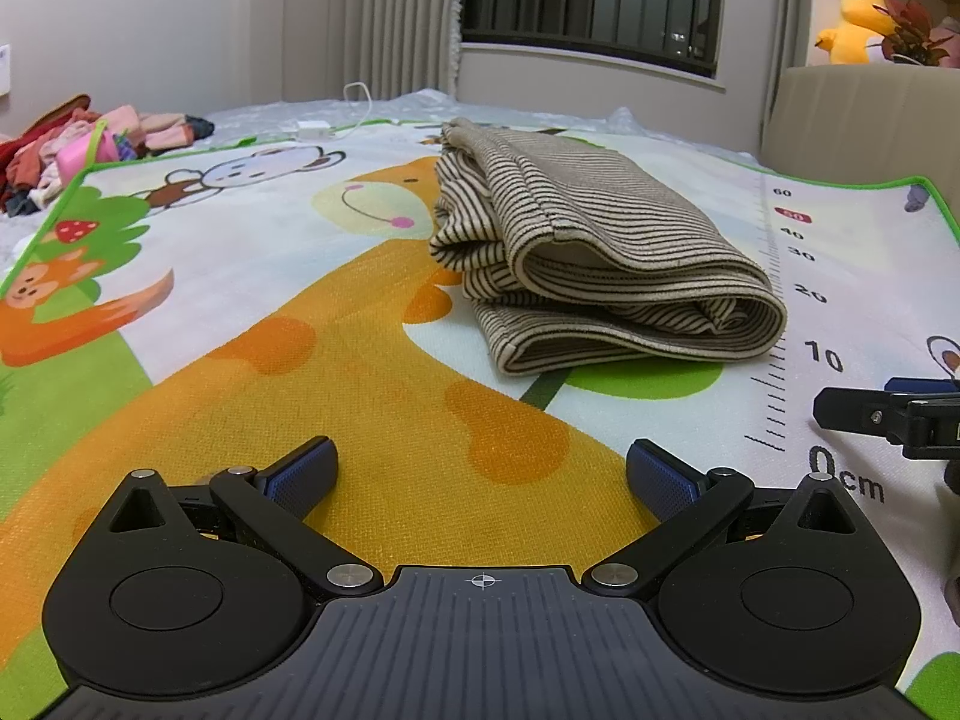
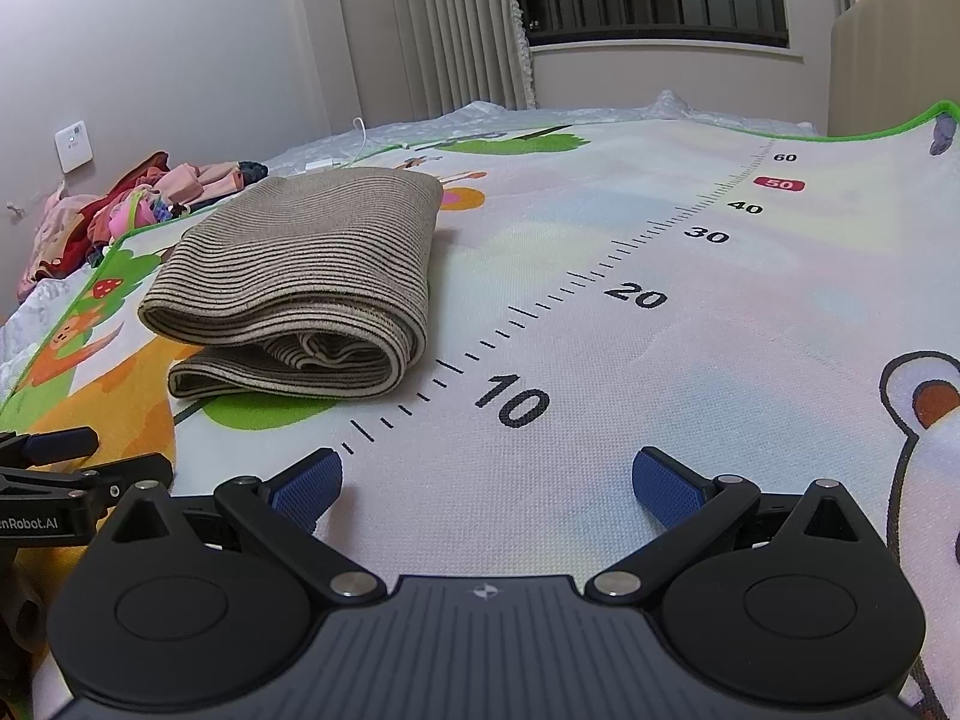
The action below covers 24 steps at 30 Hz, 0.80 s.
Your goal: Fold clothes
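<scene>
A beige garment with thin dark stripes (image 1: 600, 252) lies folded in a thick bundle on the cartoon play mat (image 1: 300, 300); the right wrist view has it at the left (image 2: 300, 282). My left gripper (image 1: 483, 474) hovers low over the mat, short of the bundle, open with nothing between its blue pads (image 1: 300, 477). My right gripper (image 2: 487, 480) is open too, over the mat's ruler print (image 2: 600, 282) to the right of the bundle. Each gripper's tip shows at the edge of the other's view (image 1: 888, 414) (image 2: 66, 468).
A heap of pink and red clothes (image 1: 78, 150) lies at the far left off the mat. A white charger and cable (image 1: 315, 131) rest near the far edge. A beige headboard (image 1: 864, 114) with a yellow plush toy (image 1: 852, 24) stands at the right. Curtains and a barred window are behind.
</scene>
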### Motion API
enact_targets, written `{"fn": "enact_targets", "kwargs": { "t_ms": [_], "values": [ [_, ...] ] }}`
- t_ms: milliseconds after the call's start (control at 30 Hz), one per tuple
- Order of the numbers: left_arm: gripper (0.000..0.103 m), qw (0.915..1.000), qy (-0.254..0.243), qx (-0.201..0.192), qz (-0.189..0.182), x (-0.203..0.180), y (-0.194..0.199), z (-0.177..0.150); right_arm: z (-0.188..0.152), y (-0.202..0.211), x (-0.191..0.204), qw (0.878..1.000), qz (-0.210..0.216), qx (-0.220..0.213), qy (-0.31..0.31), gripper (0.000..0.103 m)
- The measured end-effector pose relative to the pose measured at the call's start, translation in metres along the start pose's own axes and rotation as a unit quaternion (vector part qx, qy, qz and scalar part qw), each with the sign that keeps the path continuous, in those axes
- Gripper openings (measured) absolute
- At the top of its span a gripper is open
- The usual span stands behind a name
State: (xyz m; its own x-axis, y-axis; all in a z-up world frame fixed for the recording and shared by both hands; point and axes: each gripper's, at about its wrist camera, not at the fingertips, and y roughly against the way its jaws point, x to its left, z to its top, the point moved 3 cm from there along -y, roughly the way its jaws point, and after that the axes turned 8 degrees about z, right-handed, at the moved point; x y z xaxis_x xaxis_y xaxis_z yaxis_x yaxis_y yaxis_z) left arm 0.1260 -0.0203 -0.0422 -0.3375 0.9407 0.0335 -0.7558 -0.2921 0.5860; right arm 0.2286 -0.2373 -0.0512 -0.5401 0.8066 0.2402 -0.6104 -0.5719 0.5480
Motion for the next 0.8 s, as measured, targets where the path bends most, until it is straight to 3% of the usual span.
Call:
{"fn": "enact_targets", "kwargs": {
  "t_ms": [800],
  "values": [
    [0.103, 1.0000, 0.002, -0.001, -0.002, 0.0005, 0.0007, -0.0003, -0.0002, -0.0003, 0.0022, 1.000, -0.007, 0.003, 0.005, 0.103]
  ]
}}
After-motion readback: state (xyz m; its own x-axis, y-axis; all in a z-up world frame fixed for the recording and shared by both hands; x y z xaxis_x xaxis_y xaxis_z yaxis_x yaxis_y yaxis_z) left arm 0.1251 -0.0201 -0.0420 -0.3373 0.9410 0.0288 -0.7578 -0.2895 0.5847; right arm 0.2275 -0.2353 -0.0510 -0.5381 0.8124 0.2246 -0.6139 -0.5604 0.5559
